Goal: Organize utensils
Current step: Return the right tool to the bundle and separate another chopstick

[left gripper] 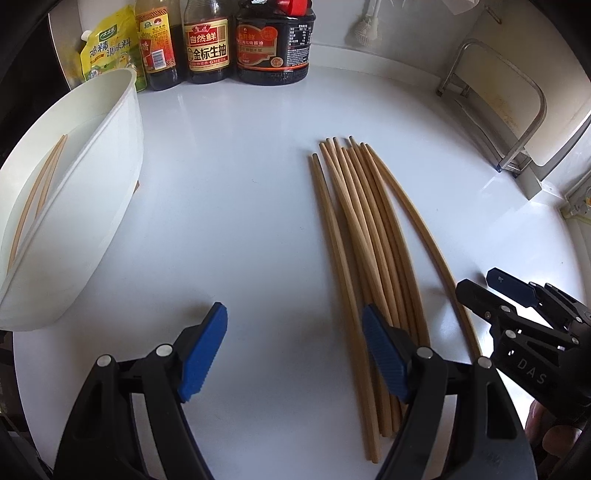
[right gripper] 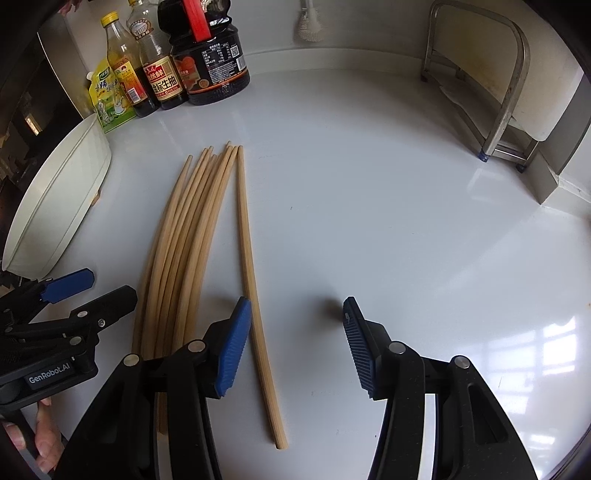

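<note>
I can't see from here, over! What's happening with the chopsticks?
Both grippers open, empty. Chopsticks on counter; two in white tub. Nothing blocking.

Tan wooden chopsticks (left gripper: 364, 236) on glossy white tabletop (left gripper: 229, 192). White plastic tub (left gripper: 110, 155). Left tongs (left gripper: 291, 354) black with blue ridged pads (left gripper: 201, 354); right tongs (right gripper: 295, 350) same black and blue. Dark soy sauce bottles (left gripper: 207, 40), red-gold labels. Yellow-green pouch (left gripper: 107, 48). Grey metal rack (right gripper: 502, 81).

Glossy white countertop (right gripper: 369, 192), daylight glare and a window reflection near its right edge. Pale wall (right gripper: 351, 33) behind. Dark sauce bottles (left gripper: 243, 40) and a yellow seasoning pouch (left gripper: 107, 44) back left; bent steel rack (right gripper: 506, 81) back right.
</note>
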